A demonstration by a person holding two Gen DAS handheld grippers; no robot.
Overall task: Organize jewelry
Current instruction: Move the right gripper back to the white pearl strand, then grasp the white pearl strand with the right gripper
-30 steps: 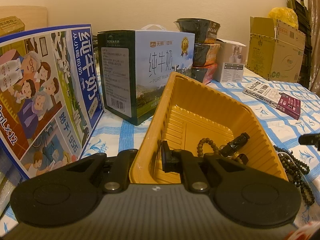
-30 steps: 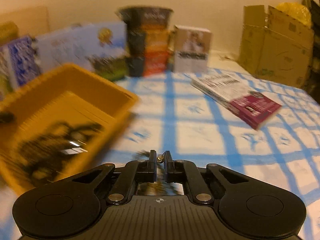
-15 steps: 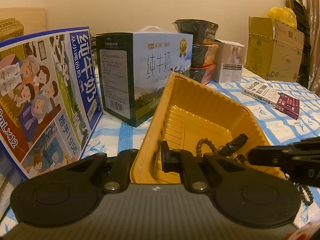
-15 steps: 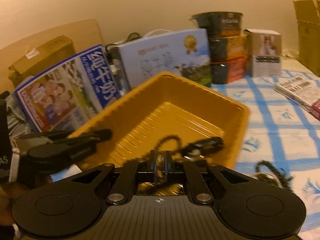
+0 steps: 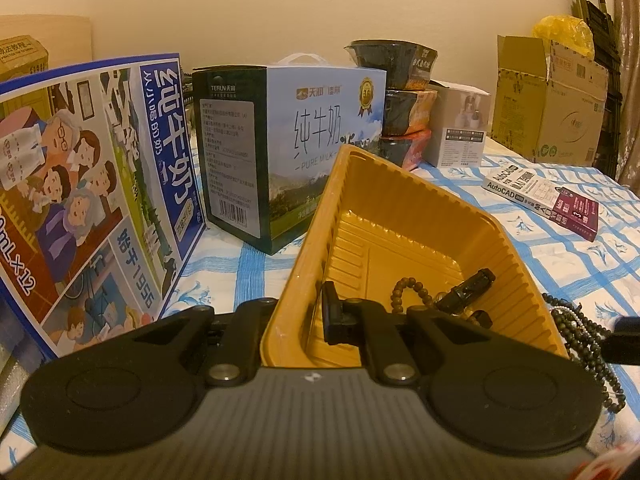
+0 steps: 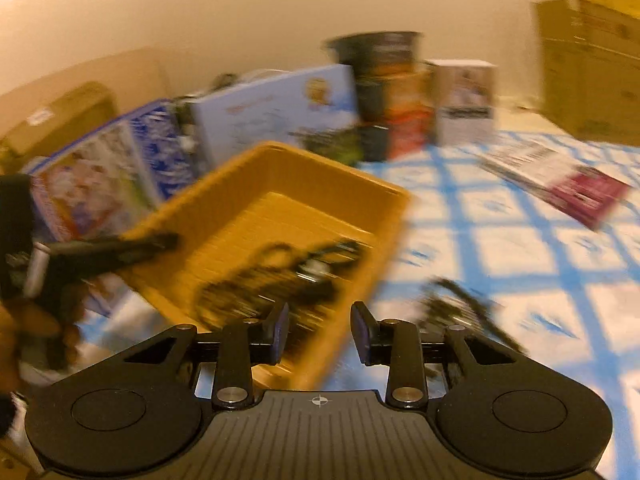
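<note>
Yellow tray (image 5: 400, 200) holds brown bead bracelet (image 5: 412, 292), possibly black clip (image 5: 472, 286)

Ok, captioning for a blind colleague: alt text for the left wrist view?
The left gripper clamps the near wall of a tilted yellow tray holding a brown bead bracelet. Dark beads lie on the blue-checked tablecloth beside it.
</note>
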